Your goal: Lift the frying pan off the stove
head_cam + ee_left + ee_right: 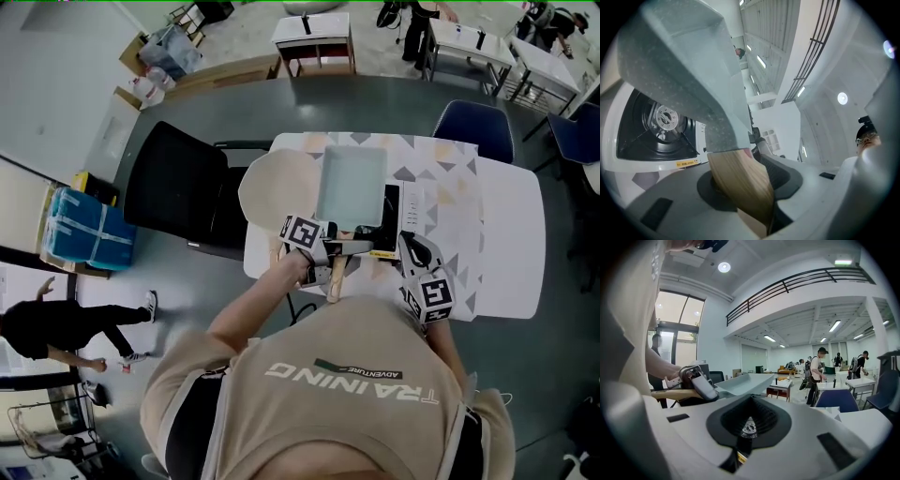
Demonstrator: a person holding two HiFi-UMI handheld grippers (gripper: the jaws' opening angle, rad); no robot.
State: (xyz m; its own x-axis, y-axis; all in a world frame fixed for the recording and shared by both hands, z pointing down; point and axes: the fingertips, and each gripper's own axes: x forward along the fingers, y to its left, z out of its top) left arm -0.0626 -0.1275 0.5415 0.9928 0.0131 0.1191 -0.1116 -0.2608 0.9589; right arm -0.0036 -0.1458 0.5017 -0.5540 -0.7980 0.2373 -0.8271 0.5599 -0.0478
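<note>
One gripper does the work. Nearest the person, the left gripper (330,249) is clamped on the wooden handle (336,279) of the frying pan (352,184), while the right gripper (411,251) sits just beside it, jaws together on nothing. Beyond the handle, the left gripper view shows the pan's grey underside tipped up above the stove (661,125), with the burner bare below it, so the lift looks largely done. What seems left is carrying the pan clear of the stove, which sits on the table (511,234).
</note>
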